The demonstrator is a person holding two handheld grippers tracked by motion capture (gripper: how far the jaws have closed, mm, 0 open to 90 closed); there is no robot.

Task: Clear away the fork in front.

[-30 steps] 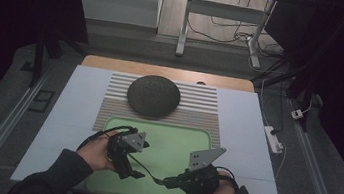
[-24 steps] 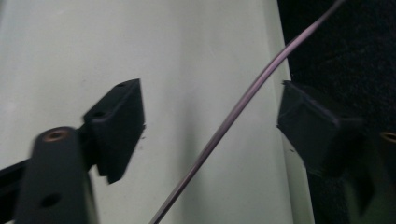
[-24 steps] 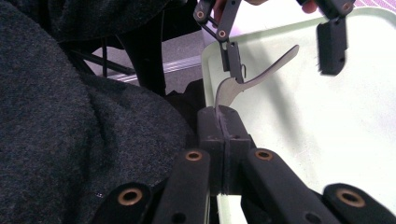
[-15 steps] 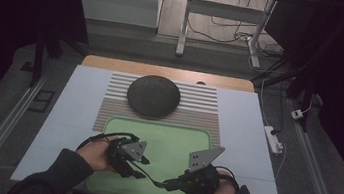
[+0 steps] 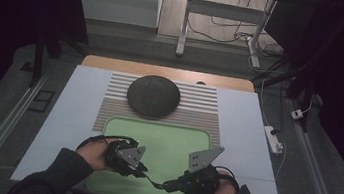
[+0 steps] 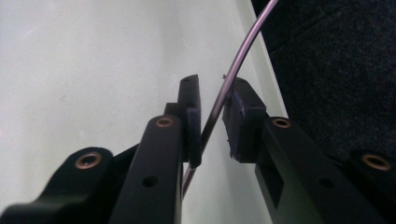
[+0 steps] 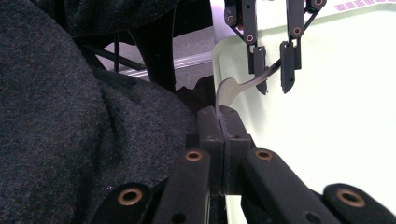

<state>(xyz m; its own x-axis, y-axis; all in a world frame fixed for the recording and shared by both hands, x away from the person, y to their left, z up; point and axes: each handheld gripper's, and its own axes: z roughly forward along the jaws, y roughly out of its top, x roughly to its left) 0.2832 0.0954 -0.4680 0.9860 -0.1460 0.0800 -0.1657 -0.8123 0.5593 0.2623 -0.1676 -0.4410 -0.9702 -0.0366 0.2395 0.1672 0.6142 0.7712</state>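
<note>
A thin metal utensil [image 5: 152, 179] hangs just above the near end of the green tray [image 5: 169, 137], spanning between my two grippers. My right gripper [image 5: 169, 186] is shut on its broad end [image 7: 228, 91], with the jaws pressed together [image 7: 219, 116]. The slim handle [image 6: 233, 65] runs up between the jaws of my left gripper [image 6: 212, 109], which have just been closing. A gap still shows beside the handle, so the pads are not clamped. In the right gripper view the left gripper [image 7: 273, 70] straddles the handle from above. In the high view my left gripper [image 5: 141, 172] points right.
A dark round dome [image 5: 153, 94] rests on a striped mat [image 5: 198, 113] beyond the tray. The white table top [image 5: 77, 110] surrounds both. A white power strip [image 5: 274, 139] lies off the right edge. Dark sleeves frame the near edge.
My left gripper's jaws have narrowed around the utensil's handle and the hand has shifted slightly. The right gripper has stayed still, holding the utensil.
</note>
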